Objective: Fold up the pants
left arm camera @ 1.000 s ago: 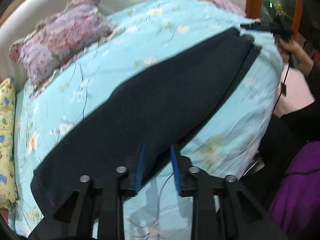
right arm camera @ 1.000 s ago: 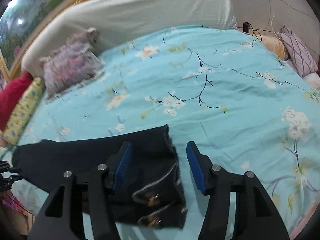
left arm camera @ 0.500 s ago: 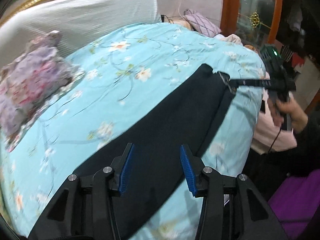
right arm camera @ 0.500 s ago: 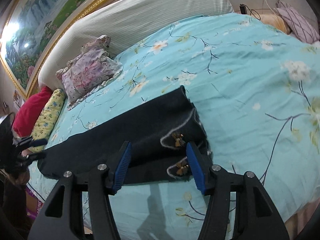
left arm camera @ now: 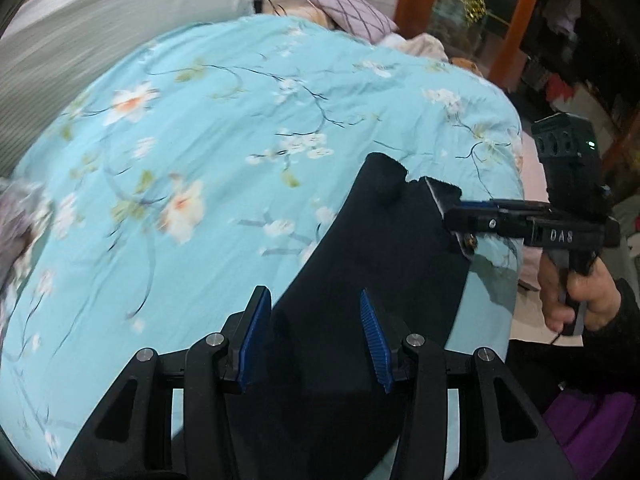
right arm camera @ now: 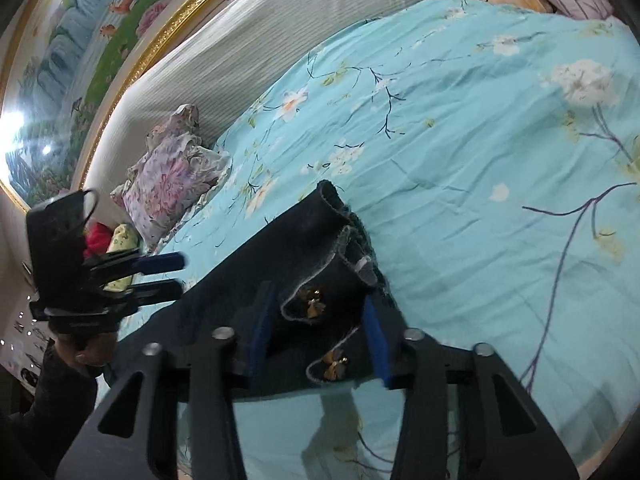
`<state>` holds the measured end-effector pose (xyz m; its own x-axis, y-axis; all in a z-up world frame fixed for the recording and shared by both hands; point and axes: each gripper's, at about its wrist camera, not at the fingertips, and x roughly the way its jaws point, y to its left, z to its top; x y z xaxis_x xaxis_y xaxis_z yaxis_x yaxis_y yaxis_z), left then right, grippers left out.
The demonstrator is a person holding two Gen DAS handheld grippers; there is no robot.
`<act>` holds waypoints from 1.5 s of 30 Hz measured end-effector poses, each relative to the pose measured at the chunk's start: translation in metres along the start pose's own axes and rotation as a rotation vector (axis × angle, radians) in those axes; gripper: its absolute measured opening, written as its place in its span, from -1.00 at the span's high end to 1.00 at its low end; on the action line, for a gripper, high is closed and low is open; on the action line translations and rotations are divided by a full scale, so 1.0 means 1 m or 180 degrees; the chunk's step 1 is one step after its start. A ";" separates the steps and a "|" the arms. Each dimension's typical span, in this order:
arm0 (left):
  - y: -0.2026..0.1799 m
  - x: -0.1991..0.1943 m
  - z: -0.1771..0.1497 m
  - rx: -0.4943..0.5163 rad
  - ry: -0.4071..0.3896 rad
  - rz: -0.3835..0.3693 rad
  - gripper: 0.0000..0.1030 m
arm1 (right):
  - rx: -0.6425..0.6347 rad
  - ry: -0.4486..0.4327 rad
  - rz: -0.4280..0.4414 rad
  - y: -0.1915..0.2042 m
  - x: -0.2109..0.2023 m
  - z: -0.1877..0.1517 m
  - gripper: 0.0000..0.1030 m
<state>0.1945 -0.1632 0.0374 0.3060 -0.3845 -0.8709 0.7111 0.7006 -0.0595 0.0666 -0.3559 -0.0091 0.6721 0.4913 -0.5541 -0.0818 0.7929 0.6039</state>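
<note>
The dark pants [left arm camera: 360,280] lay stretched along the near edge of a bed covered in a light blue floral sheet [left arm camera: 208,152], the long dark band running between the 2 grippers. In the left wrist view, the left gripper [left arm camera: 316,336] hung above the middle stretch of the fabric with its blue pads [left arm camera: 252,336] spread apart; cloth showed in the gap below them, but the pads did not press on it. Across the bed the right gripper [left arm camera: 452,210] reached the far end of the pants at the frayed hem, held by a hand [left arm camera: 576,300] in a dark sleeve. In the right wrist view, the right gripper [right arm camera: 320,336] had its jaws closing around that end of the pants [right arm camera: 312,280], where pale stitched edges and 2 small gold ornaments [right arm camera: 334,364] sat between the blue pads; whether the pads already pressed the cloth I cannot tell. The left gripper [right arm camera: 168,276] appeared at the left of that view, just above the pants, jaws parted. A flowered pillow [right arm camera: 172,176] lay against the striped headboard [right arm camera: 280,40], well apart from the pants.
</note>
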 end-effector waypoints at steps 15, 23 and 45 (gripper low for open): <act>-0.028 0.041 0.044 0.0269 0.0182 -0.0216 0.09 | 0.0010 -0.0091 0.0122 -0.001 -0.035 -0.021 0.83; -0.046 0.062 0.056 0.0356 0.0291 -0.0297 0.08 | 0.0157 -0.0040 0.0054 -0.013 -0.031 -0.028 0.80; -0.057 0.091 0.074 0.0254 0.0332 -0.0526 0.73 | 0.0227 -0.0075 0.0028 -0.028 -0.024 -0.029 0.56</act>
<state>0.2288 -0.2825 -0.0023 0.1168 -0.4231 -0.8985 0.7953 0.5817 -0.1705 0.0312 -0.3791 -0.0294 0.6887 0.4890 -0.5354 -0.0358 0.7604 0.6485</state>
